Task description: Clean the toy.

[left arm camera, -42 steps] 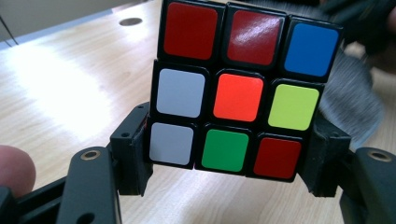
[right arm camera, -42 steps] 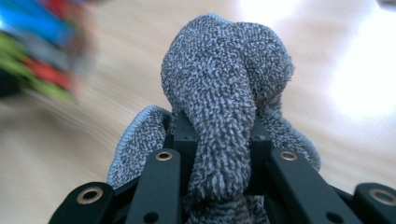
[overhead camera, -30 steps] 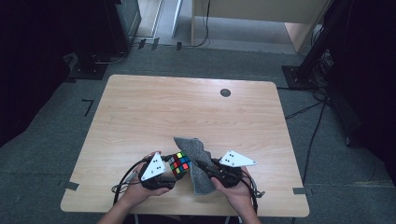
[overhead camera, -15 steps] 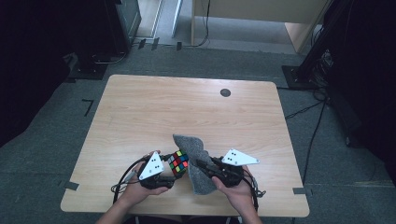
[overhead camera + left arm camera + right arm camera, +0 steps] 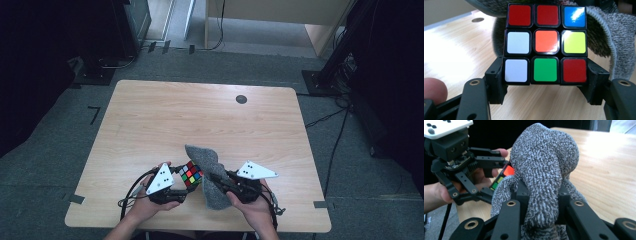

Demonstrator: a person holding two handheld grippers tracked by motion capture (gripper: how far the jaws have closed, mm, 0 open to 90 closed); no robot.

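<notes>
cube: puzzle cube clamped in the left gripper; jaws have just been closing and now press its bottom row from both sides. It is lifted just off the table, near the front edge, left of centre.
cloth: grey knit cloth pinched in the right gripper, bunched between the jaws, a fold rising above them and touching the cube's far side.
step: looks like wiping the cube with the cloth.
grip check: only the lowest row is held, so a sideways push could twist the cube out. Keep strokes light.
how: hold the left hand steady and drag the fold across one face at a time.
cloth risk: keep loose fabric out from under the left jaws.
clearance: stay above the table so the cloth doesn't snag near the front edge.
</notes>
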